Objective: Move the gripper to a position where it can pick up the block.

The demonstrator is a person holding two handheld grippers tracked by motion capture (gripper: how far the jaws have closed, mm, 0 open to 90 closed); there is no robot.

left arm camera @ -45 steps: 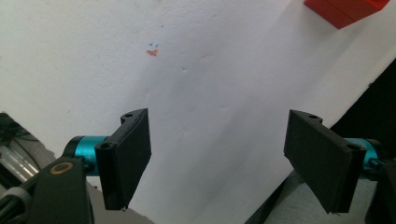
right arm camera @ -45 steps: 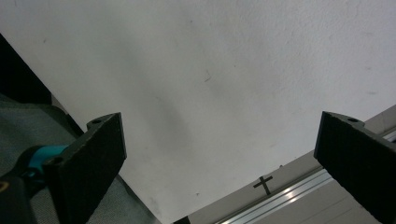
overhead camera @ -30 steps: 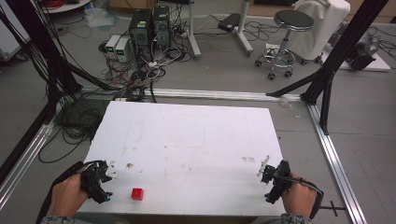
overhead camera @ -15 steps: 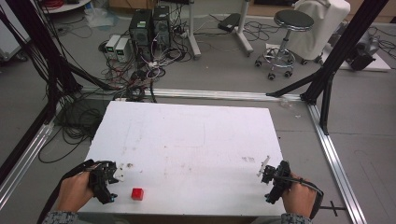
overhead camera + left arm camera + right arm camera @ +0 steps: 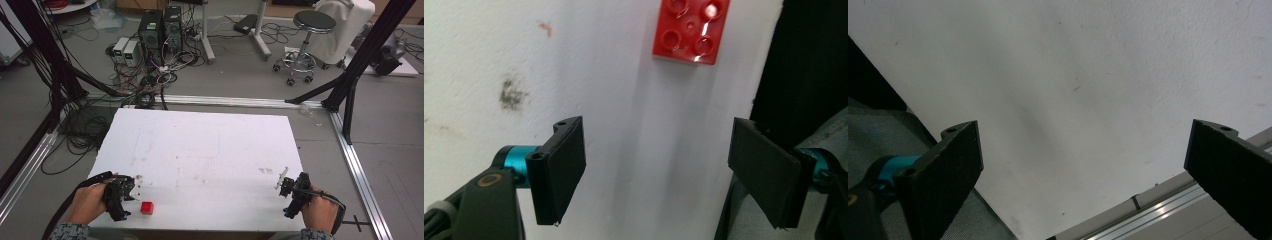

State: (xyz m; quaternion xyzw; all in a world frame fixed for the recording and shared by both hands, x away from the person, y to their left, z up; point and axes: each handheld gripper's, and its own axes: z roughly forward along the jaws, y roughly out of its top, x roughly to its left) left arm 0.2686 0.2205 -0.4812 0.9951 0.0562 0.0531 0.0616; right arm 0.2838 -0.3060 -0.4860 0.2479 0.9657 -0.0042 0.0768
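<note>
Worktop (image 5: 210, 150): white, rectangular, with faint scuffs and a grey smudge (image 5: 511, 95) that is seen in the left gripper view.

Left claw (image 5: 131, 187): held in the person's left hand (image 5: 89, 204) at the worktop's 7 o'clock corner. In the left gripper view (image 5: 656, 172) the two black jaws are spread wide, with bare white surface and the worktop's near edge between them. Nothing is gripped and nothing is touched by either pad.

Red brick (image 5: 146, 207): a small studded block, lying flat on the worktop close to the near edge, at about 4 o'clock from the left claw and just beside it. In the left gripper view the brick (image 5: 689, 27) is seen at 12 o'clock, ahead of the jaws and clear of both, four round studs facing up.

Right claw (image 5: 281, 181): held in the person's right hand (image 5: 320, 214) at the worktop's 5 o'clock corner. In the right gripper view (image 5: 1088, 170) the jaws are parted very widely over empty white surface. Nothing is held. An aluminium rail (image 5: 1168, 210) is seen beyond the worktop edge at 5 o'clock of that view.

Surroundings: a round stool (image 5: 310, 30) and computer boxes (image 5: 160, 27) with tangled cables are found on the floor beyond the worktop's far edge.
</note>
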